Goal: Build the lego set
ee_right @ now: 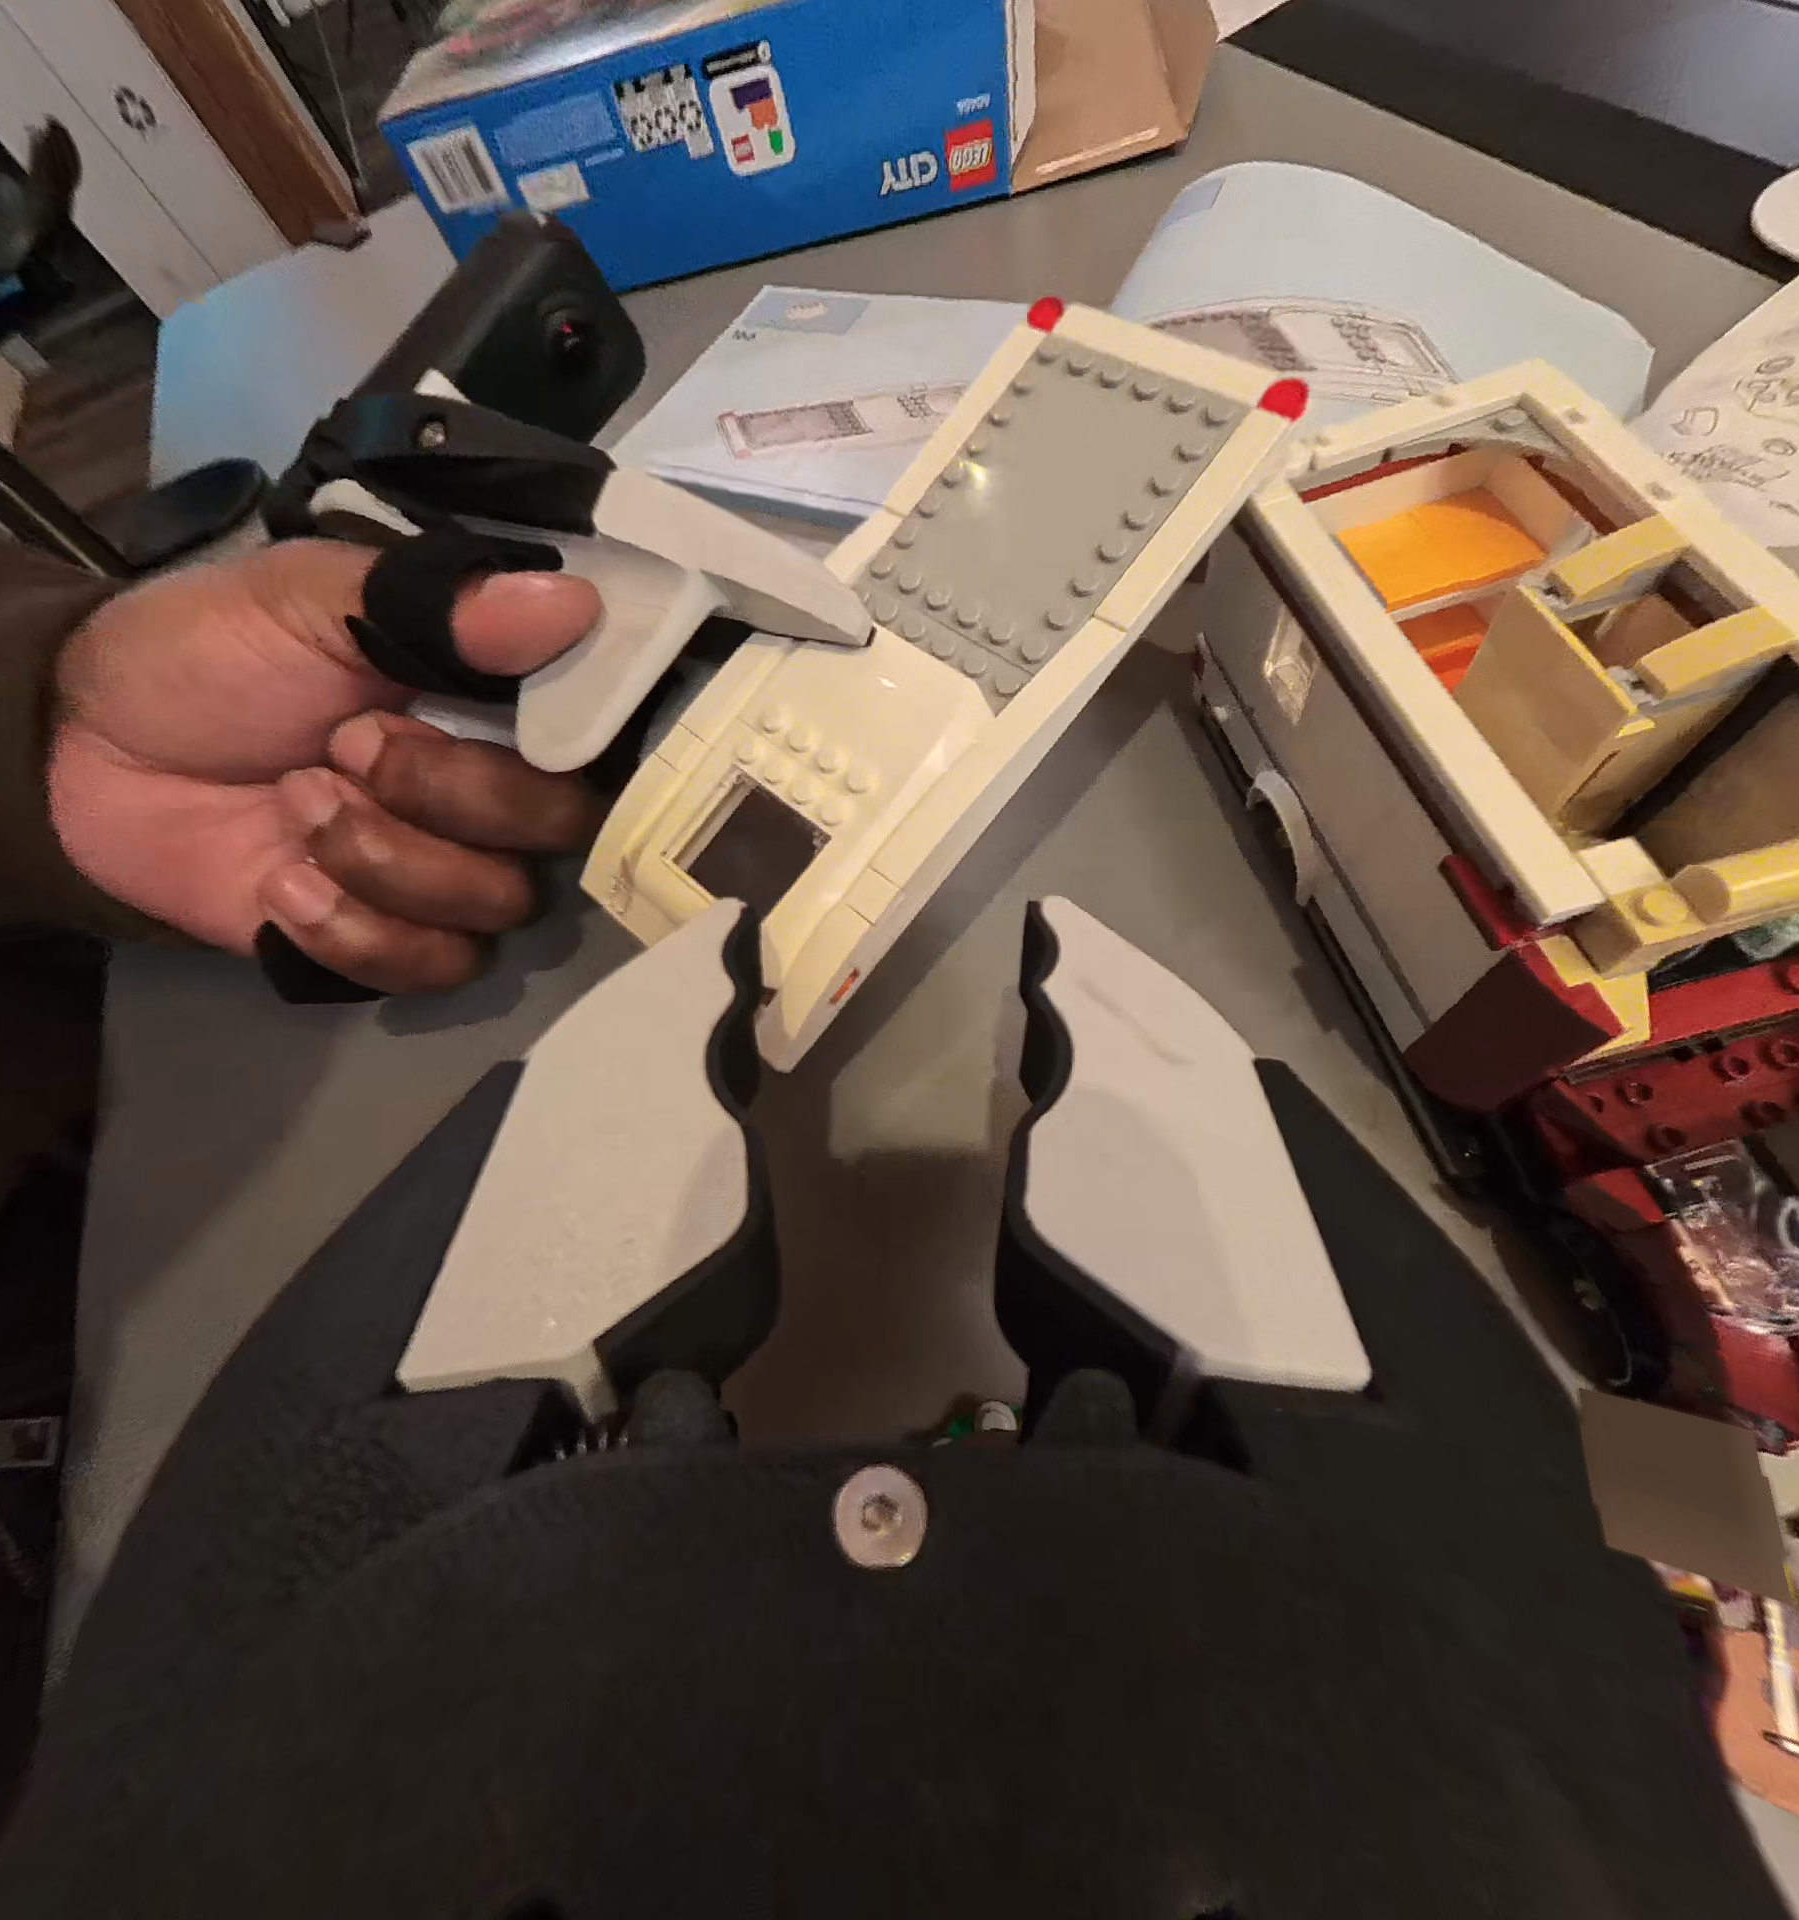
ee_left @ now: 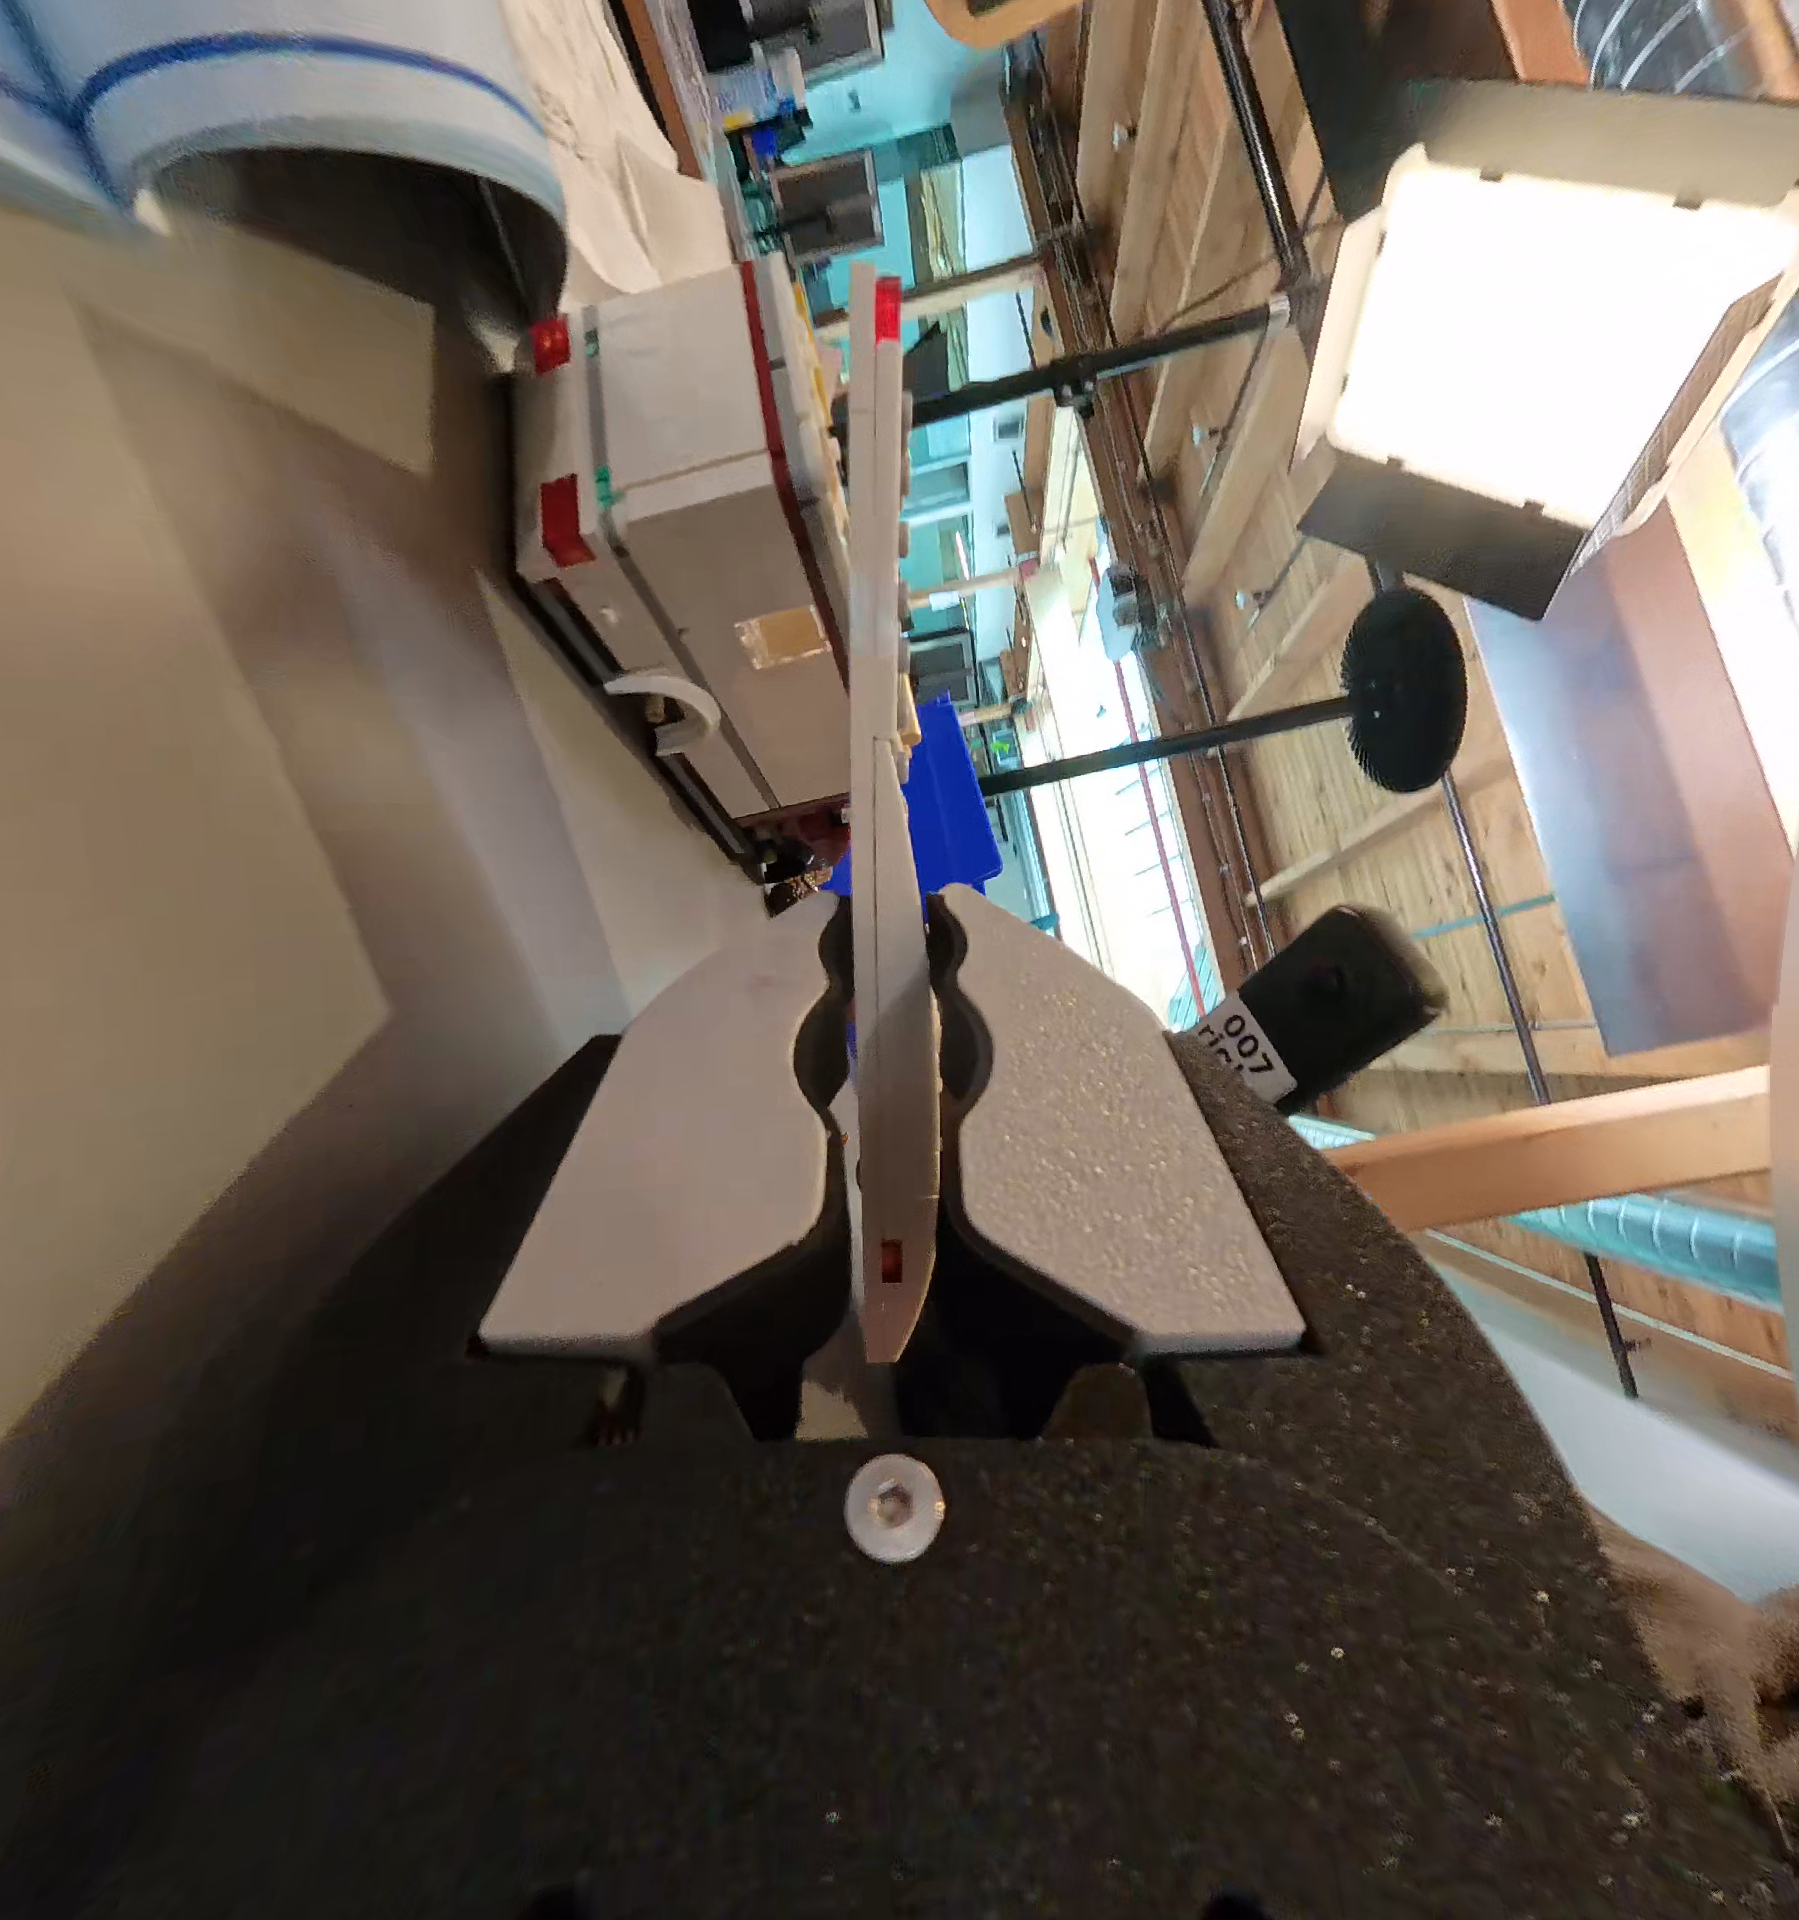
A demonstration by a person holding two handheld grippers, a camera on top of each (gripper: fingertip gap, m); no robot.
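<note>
My left gripper is shut on a cream brick-built roof panel, which I see edge-on between both pads. In the right wrist view the same panel has a grey studded plate and two red corner studs, and it hangs tilted above the grey table. The left gripper clamps the panel's left edge, with a hand on its trigger. My right gripper is open and holds nothing. The panel's near corner lies by its left fingertip; the right fingertip stands well apart from it.
A roofless red and cream brick van stands on the table at right; it also shows in the left wrist view. Instruction booklets and a blue box lie behind it. A studio lamp stands beyond. Some 6 cm of space lies between my two pairs of fingers.
</note>
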